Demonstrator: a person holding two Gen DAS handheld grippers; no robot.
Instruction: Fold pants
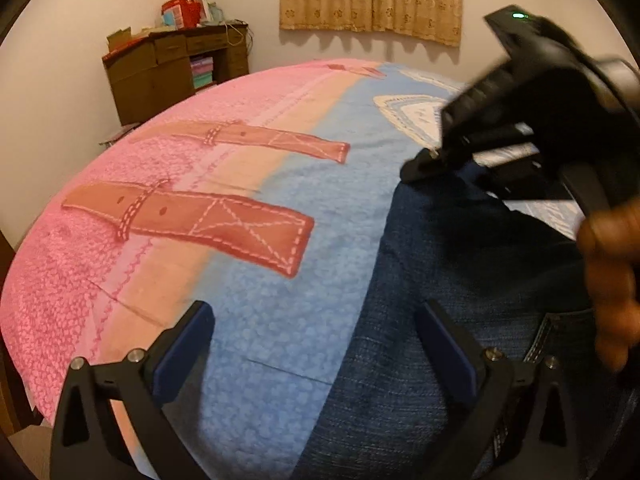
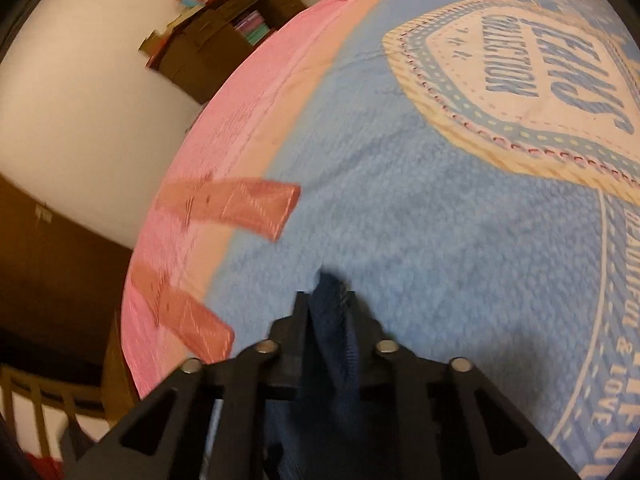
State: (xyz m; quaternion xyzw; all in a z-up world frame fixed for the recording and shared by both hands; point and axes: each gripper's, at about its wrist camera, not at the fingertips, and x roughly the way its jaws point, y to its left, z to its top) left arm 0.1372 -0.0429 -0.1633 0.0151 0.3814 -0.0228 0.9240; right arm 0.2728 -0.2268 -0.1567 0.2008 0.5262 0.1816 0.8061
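Pants (image 1: 460, 320), dark denim, lie on the bed (image 1: 260, 300), partly between and beyond the jaws of the left gripper (image 1: 316, 344), which stand wide apart with nothing held. The right gripper (image 2: 328, 312) has its jaws closed on a fold of the denim, pinching an edge that rises just ahead of them. Judged from this, the right side lifts the cloth for folding while the left waits, open, to take hold.

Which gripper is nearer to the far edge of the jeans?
Right. The right gripper is shut on the jeans at that far edge. The left gripper is open, nearer the camera, over their side edge and the bedspread.
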